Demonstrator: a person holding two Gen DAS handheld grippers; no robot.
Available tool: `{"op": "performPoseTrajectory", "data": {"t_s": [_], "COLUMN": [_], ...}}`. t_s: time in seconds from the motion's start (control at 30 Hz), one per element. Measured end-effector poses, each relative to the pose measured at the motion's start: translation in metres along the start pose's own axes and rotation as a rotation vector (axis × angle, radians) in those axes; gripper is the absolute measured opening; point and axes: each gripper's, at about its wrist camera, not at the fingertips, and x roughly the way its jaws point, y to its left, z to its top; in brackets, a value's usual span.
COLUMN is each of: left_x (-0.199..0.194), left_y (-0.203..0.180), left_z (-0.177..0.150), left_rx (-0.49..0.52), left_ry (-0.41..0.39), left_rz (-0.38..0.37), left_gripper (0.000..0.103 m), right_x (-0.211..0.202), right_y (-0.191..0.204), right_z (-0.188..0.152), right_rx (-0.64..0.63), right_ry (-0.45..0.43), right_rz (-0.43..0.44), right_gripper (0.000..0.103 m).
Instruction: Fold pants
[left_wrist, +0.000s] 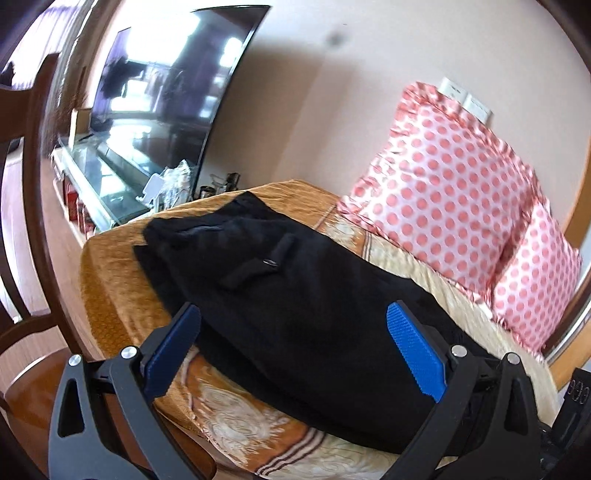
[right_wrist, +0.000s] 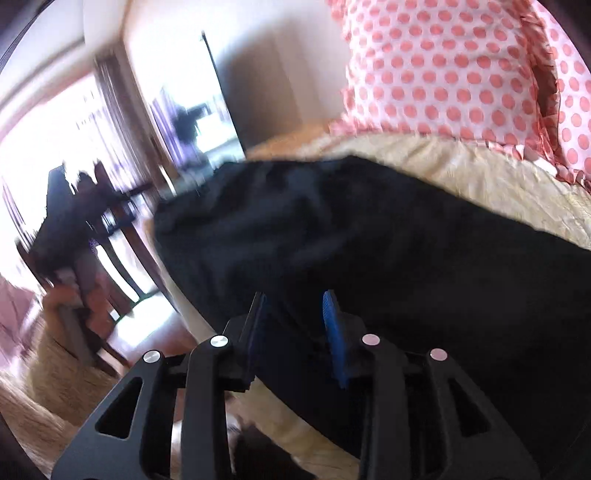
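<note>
From the left wrist, the black pants (left_wrist: 295, 295) lie in a long heap across a bed covered by an orange and cream patterned blanket (left_wrist: 110, 295). One end of the pants reaches toward the far corner of the bed; the other runs down under the camera at the near edge. A small strap with a metal ring sits on top of the cloth about midway. The left gripper (left_wrist: 295, 350) hangs over the near part of the pants with its blue-padded fingers (left_wrist: 413, 350) spread wide, one on each side of the cloth, gripping nothing. Two pink polka-dot pillows (left_wrist: 443, 184) stand along the right edge of the bed against the wall. Past the far corner are a dark TV (left_wrist: 166, 92) on a low glass-topped stand and, at the left, a wooden chair (left_wrist: 22, 184).

From the right wrist, the picture is blurred. The pants (right_wrist: 369, 240) fill the middle, lying on the blanket (right_wrist: 480, 177), with a pillow (right_wrist: 443, 74) just beyond them. The right gripper (right_wrist: 295, 325) is down at the near edge of the pants, its fingers (right_wrist: 332, 332) set narrow with black cloth between them; whether they actually pinch it I cannot tell. Chairs show dimly at the left.
</note>
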Motion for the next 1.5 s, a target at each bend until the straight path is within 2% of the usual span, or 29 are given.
{"op": "performPoseTrajectory", "data": {"t_s": [0.07, 0.1, 0.13, 0.17, 0.2, 0.23, 0.33, 0.43, 0.5, 0.63, 0.73, 0.87, 1.03, 1.07, 1.1, 1.13, 1.2, 1.23, 1.3, 1.43, 1.5], "left_x": [0.000, 0.000, 0.001, 0.003, 0.005, 0.007, 0.018, 0.032, 0.040, 0.050, 0.052, 0.061, 0.067, 0.066, 0.066, 0.063, 0.061, 0.061, 0.064, 0.066, 0.068], "left_y": [0.009, 0.012, 0.018, 0.024, 0.029, 0.033, 0.055, 0.079, 0.087, 0.097, 0.098, 0.097, 0.099, 0.098, 0.094, 0.091, 0.082, 0.082, 0.088, 0.090, 0.093], "left_z": [0.003, 0.004, 0.007, 0.009, 0.011, 0.013, 0.021, 0.027, 0.032, 0.035, 0.035, 0.039, 0.039, 0.038, 0.036, 0.035, 0.034, 0.032, 0.028, 0.029, 0.029], "left_rx": [-0.032, -0.042, -0.066, -0.086, -0.107, -0.122, -0.218, -0.357, -0.395, -0.443, -0.458, -0.460, -0.510, -0.515, -0.513, -0.495, -0.437, -0.438, -0.469, -0.464, -0.455], "left_ry": [0.009, 0.013, 0.024, 0.035, 0.046, 0.055, 0.106, 0.153, 0.171, 0.211, 0.211, 0.221, 0.219, 0.224, 0.232, 0.231, 0.228, 0.231, 0.242, 0.252, 0.259], "left_rz": [0.001, 0.002, 0.000, -0.002, -0.005, -0.007, -0.027, -0.108, -0.126, -0.095, -0.098, -0.122, -0.155, -0.171, -0.207, -0.204, -0.157, -0.139, -0.113, -0.061, -0.028], "left_gripper": [0.101, 0.101, 0.101, 0.101, 0.101, 0.101, 0.101, 0.101, 0.101, 0.101, 0.101, 0.101, 0.101, 0.097, 0.089, 0.086, 0.079, 0.077, 0.063, 0.049, 0.030], "right_x": [0.001, 0.006, 0.013, 0.030, 0.027, 0.025, 0.020, 0.020, 0.021, 0.023, 0.022, 0.022, 0.024, 0.024, 0.025, 0.026, 0.027, 0.027, 0.027, 0.028, 0.027], "right_y": [-0.004, -0.006, -0.009, -0.009, -0.006, -0.003, -0.009, -0.019, -0.019, -0.017, -0.019, -0.019, -0.022, -0.022, -0.023, -0.023, -0.023, -0.023, -0.024, -0.025, -0.026], "right_z": [0.004, 0.004, 0.003, -0.003, -0.006, -0.008, -0.007, -0.007, -0.006, -0.007, -0.009, -0.010, -0.010, -0.010, -0.009, -0.009, -0.009, -0.009, -0.009, -0.009, -0.010], "right_rx": [0.012, 0.014, 0.013, -0.006, -0.032, -0.047, -0.008, 0.047, 0.051, 0.039, 0.048, 0.049, 0.054, 0.054, 0.054, 0.052, 0.052, 0.053, 0.055, 0.059, 0.064], "right_ry": [-0.031, -0.018, 0.011, 0.107, 0.086, 0.102, 0.112, 0.104, 0.101, 0.094, 0.090, 0.082, 0.070, 0.068, 0.066, 0.066, 0.064, 0.062, 0.056, 0.050, 0.046], "right_rz": [-0.067, -0.102, -0.140, -0.172, -0.182, -0.185, -0.152, -0.105, -0.101, -0.102, -0.094, -0.089, -0.081, -0.079, -0.079, -0.079, -0.078, -0.077, -0.073, -0.071, -0.070], "right_gripper": [0.033, 0.033, 0.033, 0.033, 0.033, 0.033, 0.034, 0.034, 0.034, 0.037, 0.038, 0.039, 0.039, 0.039, 0.039, 0.039, 0.039, 0.039, 0.039, 0.039, 0.039]}}
